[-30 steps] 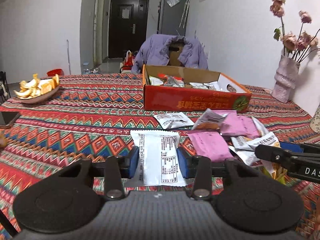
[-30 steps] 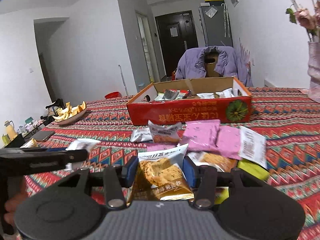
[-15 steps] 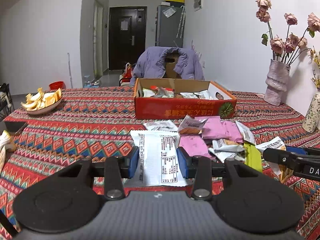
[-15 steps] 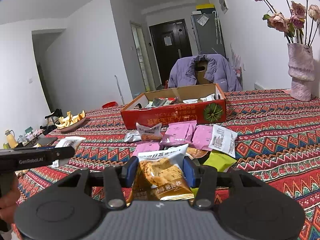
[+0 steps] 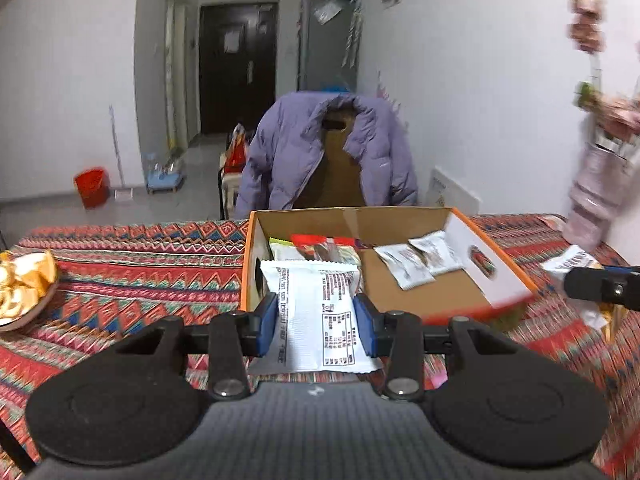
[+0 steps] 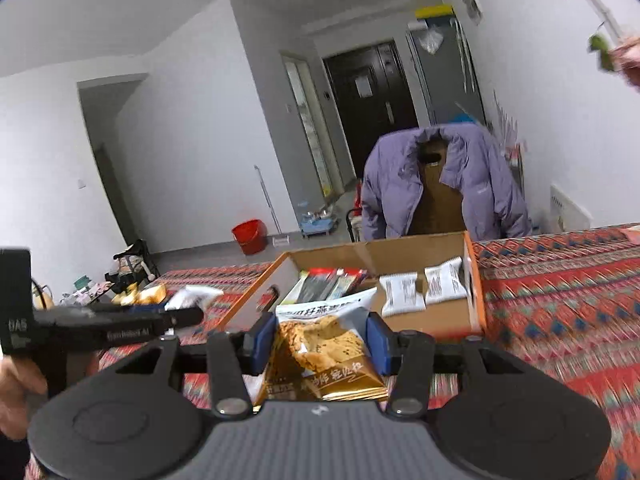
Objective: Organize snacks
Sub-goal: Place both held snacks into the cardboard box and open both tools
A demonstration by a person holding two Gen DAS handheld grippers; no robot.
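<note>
My left gripper (image 5: 316,320) is shut on a white snack packet (image 5: 316,312) with black print, held just before the near wall of the orange cardboard box (image 5: 472,308). My right gripper (image 6: 318,338) is shut on a gold and white biscuit packet (image 6: 320,344), held at the near edge of the same box (image 6: 476,280). Inside the box lie two white packets (image 5: 420,262) on the right and red and dark packets (image 5: 320,244) at the back left. The right gripper's arm (image 5: 600,288) shows at the right of the left wrist view.
A patterned tablecloth (image 5: 140,276) covers the table. A plate of orange peel (image 5: 24,288) sits at the left. A pink vase of flowers (image 5: 600,184) stands at the right. A chair with a purple jacket (image 5: 324,152) is behind the box. A hand (image 6: 16,392) holds the left gripper.
Both grippers have moved forward and up with their packets, from over the loose pile to the box's near edge. The pile of packets has dropped out of view.
</note>
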